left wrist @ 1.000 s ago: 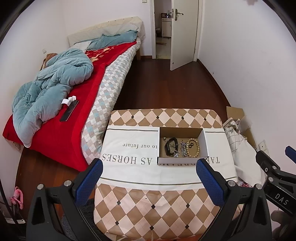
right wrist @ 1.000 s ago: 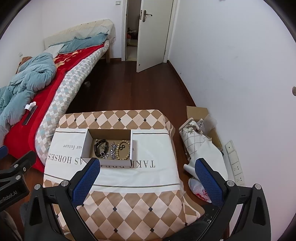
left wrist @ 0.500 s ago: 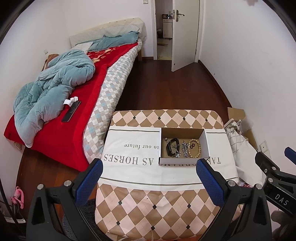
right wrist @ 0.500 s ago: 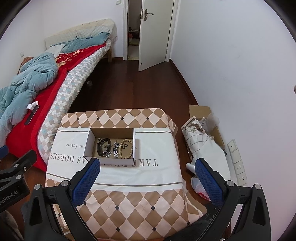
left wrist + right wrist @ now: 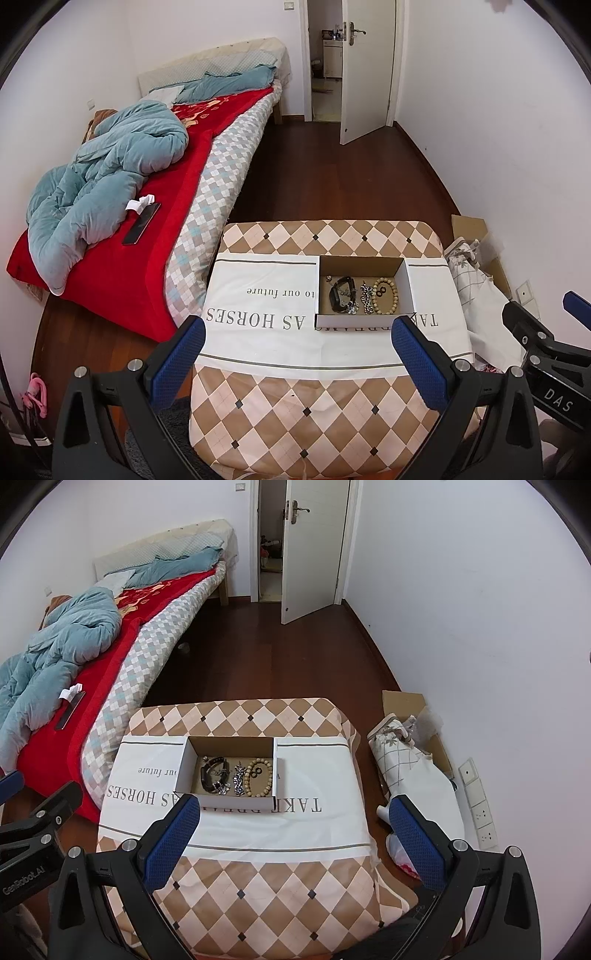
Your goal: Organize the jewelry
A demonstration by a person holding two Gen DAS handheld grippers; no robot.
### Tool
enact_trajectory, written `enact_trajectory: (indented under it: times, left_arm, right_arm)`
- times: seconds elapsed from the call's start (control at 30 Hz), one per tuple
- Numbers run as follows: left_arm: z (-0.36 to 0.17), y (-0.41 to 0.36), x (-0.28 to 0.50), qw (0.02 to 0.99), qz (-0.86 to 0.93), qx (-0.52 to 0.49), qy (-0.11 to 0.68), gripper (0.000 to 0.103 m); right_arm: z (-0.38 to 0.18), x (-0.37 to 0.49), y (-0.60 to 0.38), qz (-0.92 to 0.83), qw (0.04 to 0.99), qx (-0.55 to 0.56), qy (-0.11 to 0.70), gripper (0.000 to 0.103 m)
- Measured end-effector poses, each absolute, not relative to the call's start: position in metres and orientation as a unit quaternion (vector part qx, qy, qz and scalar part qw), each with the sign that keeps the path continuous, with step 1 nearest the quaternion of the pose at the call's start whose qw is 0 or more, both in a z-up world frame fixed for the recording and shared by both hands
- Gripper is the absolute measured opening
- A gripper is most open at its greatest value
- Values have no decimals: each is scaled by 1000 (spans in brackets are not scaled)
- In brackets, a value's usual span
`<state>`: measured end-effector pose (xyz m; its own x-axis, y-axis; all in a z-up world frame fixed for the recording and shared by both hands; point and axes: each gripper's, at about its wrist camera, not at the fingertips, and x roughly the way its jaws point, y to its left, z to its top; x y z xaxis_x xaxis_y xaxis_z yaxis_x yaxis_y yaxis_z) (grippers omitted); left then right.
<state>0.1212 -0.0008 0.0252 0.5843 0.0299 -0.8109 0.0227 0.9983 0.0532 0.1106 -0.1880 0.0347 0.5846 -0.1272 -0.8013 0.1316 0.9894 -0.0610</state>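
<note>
With both my left gripper (image 5: 295,349) and right gripper (image 5: 293,829) spread empty, tangled bracelets (image 5: 360,295) could drag the light cardboard box (image 5: 364,325) off the soft cushion (image 5: 317,402)

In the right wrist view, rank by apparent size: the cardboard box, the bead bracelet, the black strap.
1. Cardboard box, clearly largest.
2. Bead bracelet and black strap: too close to rank.

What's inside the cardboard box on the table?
In the cardboard box: a black strap band, a silver chain piece, a wooden bead bracelet ringing two small dark rings. Anything beneath them is hidden.
</note>
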Motion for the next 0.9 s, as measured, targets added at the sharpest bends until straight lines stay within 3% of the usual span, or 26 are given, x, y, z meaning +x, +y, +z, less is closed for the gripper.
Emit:
enact_trajectory:
  times: [0.9]
  left_arm:
    - [31,-2,117,891,2,28,454,103]
  right_arm:
    - [38,109,-186,-69,891,4,448,103]
